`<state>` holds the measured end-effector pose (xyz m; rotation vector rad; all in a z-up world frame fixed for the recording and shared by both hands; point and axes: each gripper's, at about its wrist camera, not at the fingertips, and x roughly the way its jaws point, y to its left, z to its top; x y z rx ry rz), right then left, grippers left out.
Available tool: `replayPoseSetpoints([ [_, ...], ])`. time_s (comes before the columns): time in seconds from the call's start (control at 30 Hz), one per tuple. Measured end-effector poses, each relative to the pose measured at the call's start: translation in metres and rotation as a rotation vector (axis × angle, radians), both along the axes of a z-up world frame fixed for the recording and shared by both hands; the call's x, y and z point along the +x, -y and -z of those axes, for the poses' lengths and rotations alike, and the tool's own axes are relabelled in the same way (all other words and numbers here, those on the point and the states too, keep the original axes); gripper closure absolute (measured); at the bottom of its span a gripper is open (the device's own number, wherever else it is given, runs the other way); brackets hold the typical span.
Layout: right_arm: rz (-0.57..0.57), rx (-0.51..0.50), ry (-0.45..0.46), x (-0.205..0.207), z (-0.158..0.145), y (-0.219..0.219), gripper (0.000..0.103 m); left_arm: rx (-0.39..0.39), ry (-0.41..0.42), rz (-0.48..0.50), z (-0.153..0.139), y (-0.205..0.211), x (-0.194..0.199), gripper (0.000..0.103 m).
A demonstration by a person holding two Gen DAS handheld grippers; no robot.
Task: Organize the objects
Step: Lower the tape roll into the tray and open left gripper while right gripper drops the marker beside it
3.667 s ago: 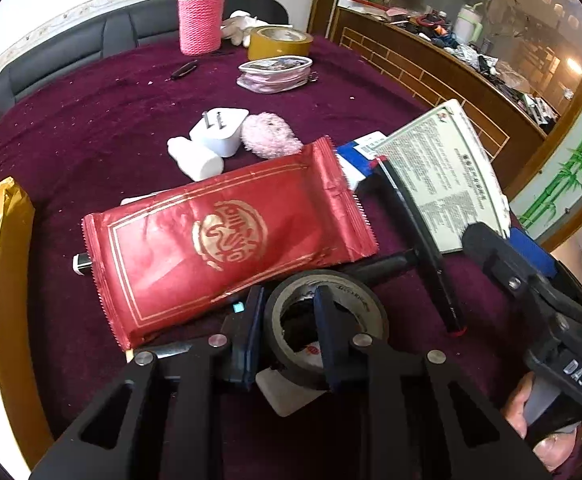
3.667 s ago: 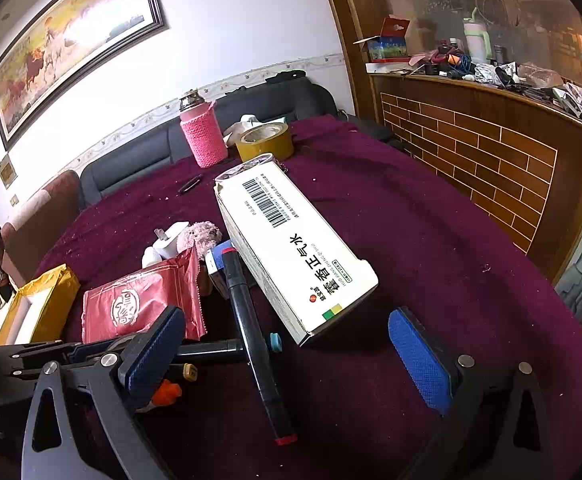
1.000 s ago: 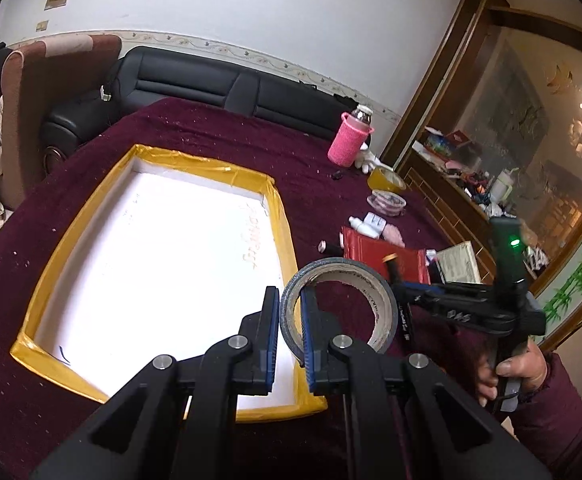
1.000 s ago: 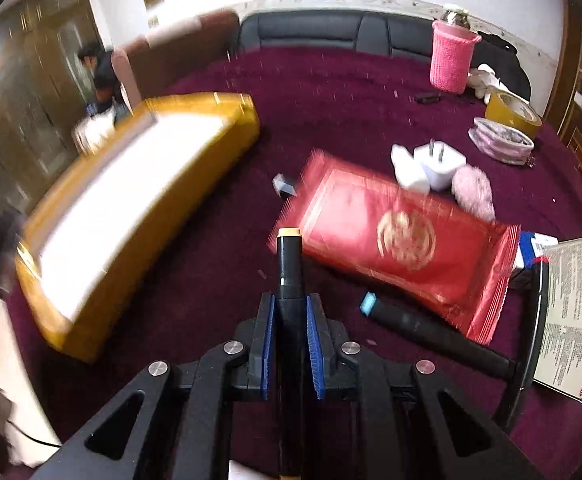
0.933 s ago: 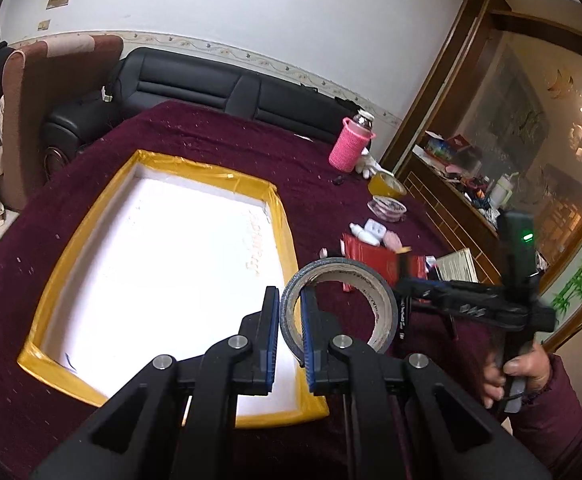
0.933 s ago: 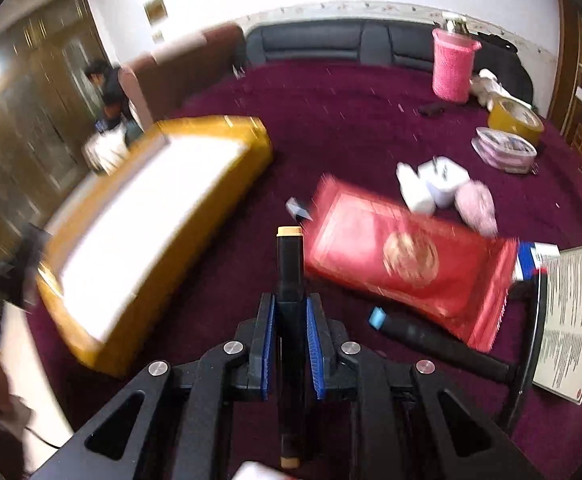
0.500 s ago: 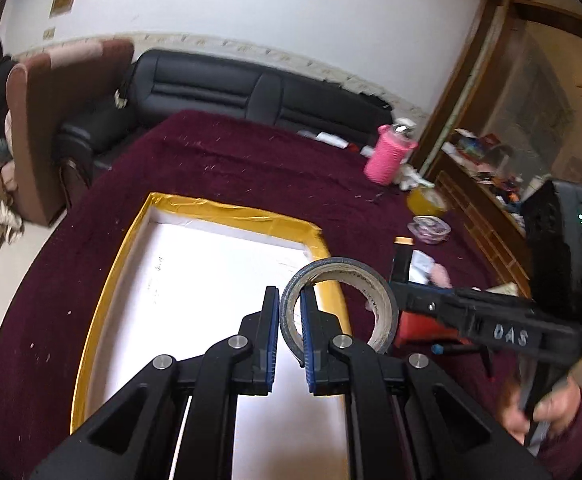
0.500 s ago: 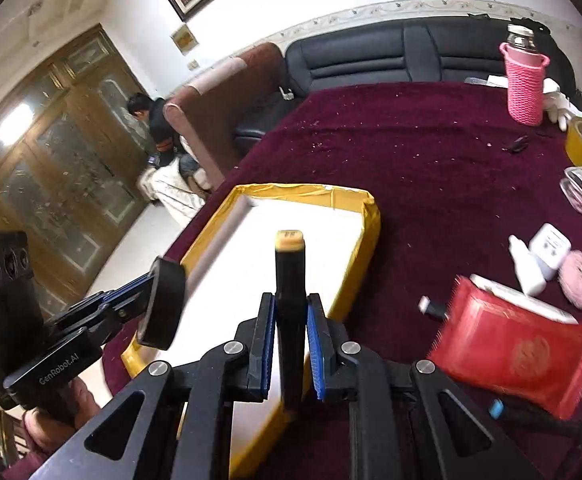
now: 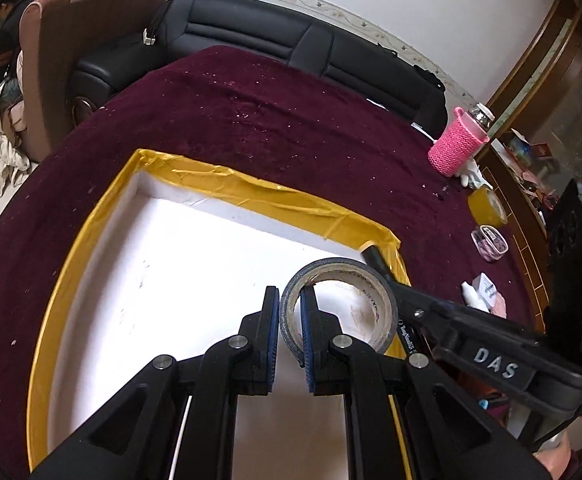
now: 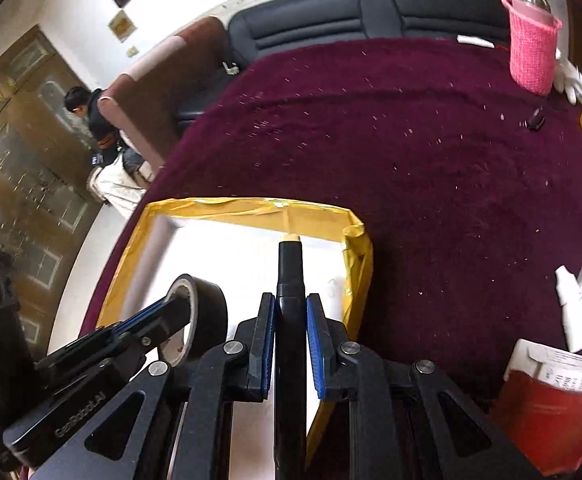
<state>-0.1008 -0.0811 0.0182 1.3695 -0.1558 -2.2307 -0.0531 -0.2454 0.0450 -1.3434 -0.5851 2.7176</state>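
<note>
Two grippers in view, both over the white tray (image 9: 195, 264) with yellow taped rim on the maroon worktop (image 9: 251, 120).

Hidden or cut off: lower end of the black marker (image 10: 289, 280) concealed between the gripper arms; red packet (image 10: 547, 420) cropped at frame edge and partly covered by a white box (image 10: 559, 364); small items at right edge blurred, hard to identify.

Count: one roll of dark tape (image 9: 337, 308), one marker, one tray, one pink knitted bottle cover (image 9: 457, 148), one yellow tape roll (image 9: 487, 206).

Left gripper (image 9: 289, 334): fingers closed on the wall of the tape roll, held above the tray interior. Right gripper (image 10: 289, 344): fingers clamped on the marker, tip pointing toward the far tray rim.

Change from half a second ago: tray larger in both views, tape and marker now over its interior; red packet shifted to the frame corner.
</note>
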Motion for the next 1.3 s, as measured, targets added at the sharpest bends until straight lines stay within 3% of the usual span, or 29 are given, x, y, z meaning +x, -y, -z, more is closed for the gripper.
replayPoseSetpoints([
  [0.23,0.014,-0.001,-0.002,-0.008,-0.001,0.004,0.086,-0.022,0.007,-0.027,0.007,-0.004,-0.018,0.089],
  [0.37,0.027,-0.001,-0.01,-0.009,-0.004,0.002,0.085,-0.026,-0.006,-0.044,0.005,-0.002,-0.016,0.055],
  [0.43,0.036,0.001,-0.012,-0.009,-0.005,0.001,0.081,-0.028,-0.023,-0.05,0.001,-0.001,-0.011,0.051],
  [0.5,0.041,-0.012,-0.028,-0.007,-0.009,-0.003,0.071,-0.023,-0.035,-0.065,-0.004,0.002,-0.005,0.041],
  [0.63,0.057,-0.041,-0.033,-0.001,-0.019,-0.012,0.068,0.011,-0.052,-0.097,-0.007,0.009,0.015,0.036],
  [0.8,0.059,-0.021,-0.117,0.027,-0.037,-0.029,0.048,0.074,-0.034,-0.156,0.008,0.022,0.046,0.035],
  [0.9,0.054,-0.017,-0.156,0.049,-0.045,-0.045,0.044,0.145,-0.035,-0.191,0.01,0.033,0.06,0.035],
  [1.13,0.046,0.001,-0.213,0.093,-0.056,-0.083,0.04,0.134,-0.022,-0.205,0.011,0.039,0.078,0.035],
  [1.3,0.042,0.038,-0.256,0.129,-0.061,-0.123,0.032,0.115,-0.083,-0.175,-0.01,0.031,0.087,0.035],
])
